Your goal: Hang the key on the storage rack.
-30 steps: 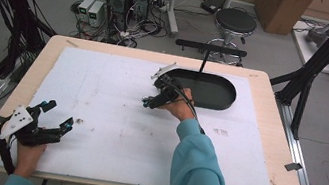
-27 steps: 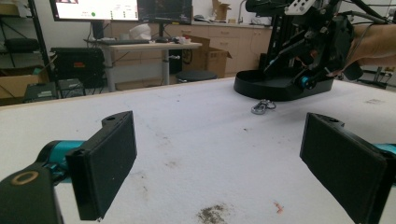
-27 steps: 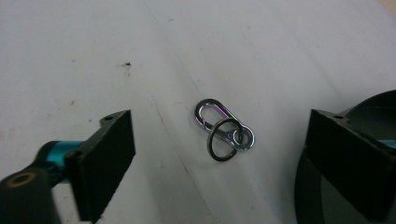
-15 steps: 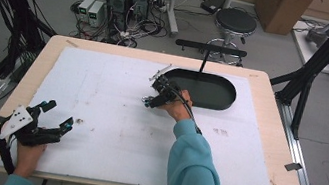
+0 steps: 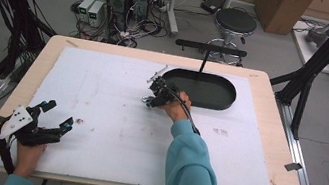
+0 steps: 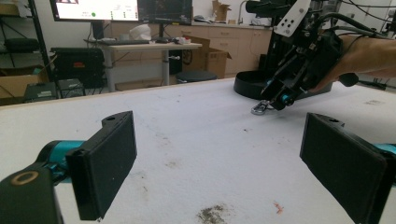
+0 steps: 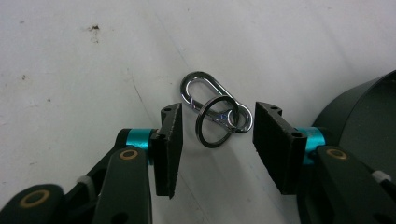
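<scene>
**A:** Why is your left gripper (image 5: 54, 115) parked at the near left corner of the white mat (image 5: 98, 112)?

**B:** It's idle, jaws spread wide with nothing between them, well apart from the work, so it stays out of your way.

**A:** And the black oval tray (image 5: 224, 102) at the far side?

**B:** Likely the drop-off; you're working just beside its rim.

**A:** Your right gripper (image 7: 215, 133)?

**B:** You've tipped it down over the snap-hook keyring (image 7: 217, 114), which lies flat on the mat. Its jaws have just been closing and now bracket the split ring (image 7: 201, 131), not yet pressing it.
</scene>
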`<state>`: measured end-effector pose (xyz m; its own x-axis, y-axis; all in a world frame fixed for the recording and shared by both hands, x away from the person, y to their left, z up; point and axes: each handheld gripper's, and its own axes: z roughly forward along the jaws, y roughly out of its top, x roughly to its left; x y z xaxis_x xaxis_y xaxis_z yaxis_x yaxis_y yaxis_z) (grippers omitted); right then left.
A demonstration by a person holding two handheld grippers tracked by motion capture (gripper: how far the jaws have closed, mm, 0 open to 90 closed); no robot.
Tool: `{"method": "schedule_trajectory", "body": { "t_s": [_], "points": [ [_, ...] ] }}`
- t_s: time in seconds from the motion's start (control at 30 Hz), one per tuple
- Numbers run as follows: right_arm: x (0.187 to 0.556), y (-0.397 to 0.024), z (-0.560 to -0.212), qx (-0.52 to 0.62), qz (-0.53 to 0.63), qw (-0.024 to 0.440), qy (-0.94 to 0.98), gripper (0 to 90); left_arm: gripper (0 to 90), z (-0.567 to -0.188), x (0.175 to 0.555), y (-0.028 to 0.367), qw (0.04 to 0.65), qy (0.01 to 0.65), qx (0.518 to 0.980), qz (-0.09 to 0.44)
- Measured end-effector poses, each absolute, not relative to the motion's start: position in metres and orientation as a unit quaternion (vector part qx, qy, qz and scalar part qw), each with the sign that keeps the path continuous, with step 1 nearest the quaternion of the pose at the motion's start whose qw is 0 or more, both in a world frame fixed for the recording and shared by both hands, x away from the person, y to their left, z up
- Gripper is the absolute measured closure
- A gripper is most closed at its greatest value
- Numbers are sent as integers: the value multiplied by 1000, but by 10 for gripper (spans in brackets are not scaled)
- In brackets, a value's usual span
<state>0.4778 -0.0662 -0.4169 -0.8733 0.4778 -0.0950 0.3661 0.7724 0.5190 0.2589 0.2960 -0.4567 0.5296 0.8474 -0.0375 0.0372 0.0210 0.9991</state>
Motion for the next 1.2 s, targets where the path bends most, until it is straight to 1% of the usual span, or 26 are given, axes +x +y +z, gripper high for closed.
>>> {"method": "schedule_trajectory", "body": {
  "t_s": [0.17, 0.37, 0.4, 0.43, 0.57, 0.8, 0.83, 1.03, 1.2],
  "points": [
    [478, -65, -418, 224, 246, 115, 936, 561, 112, -457, 259, 296, 619, 358, 618, 327],
    [477, -62, -419, 218, 234, 124, 939, 630, 112, -457, 259, 296, 618, 357, 619, 328],
    [477, -62, -419, 218, 234, 124, 939, 630, 112, -457, 259, 296, 618, 357, 619, 328],
    [477, -62, -419, 223, 233, 124, 938, 663, 112, -457, 259, 296, 618, 357, 619, 328],
    [478, -63, -417, 225, 232, 130, 937, 739, 112, -457, 259, 296, 619, 358, 618, 328],
    [478, -65, -414, 232, 234, 133, 935, 797, 112, -457, 259, 296, 618, 358, 618, 328],
    [478, -66, -414, 234, 232, 130, 935, 828, 112, -457, 259, 296, 618, 358, 618, 328],
    [479, -66, -414, 240, 231, 125, 935, 850, 112, -457, 259, 296, 619, 358, 618, 328],
    [480, -68, -413, 240, 235, 125, 934, 851, 112, -457, 259, 296, 619, 359, 617, 328]
  ]
}}
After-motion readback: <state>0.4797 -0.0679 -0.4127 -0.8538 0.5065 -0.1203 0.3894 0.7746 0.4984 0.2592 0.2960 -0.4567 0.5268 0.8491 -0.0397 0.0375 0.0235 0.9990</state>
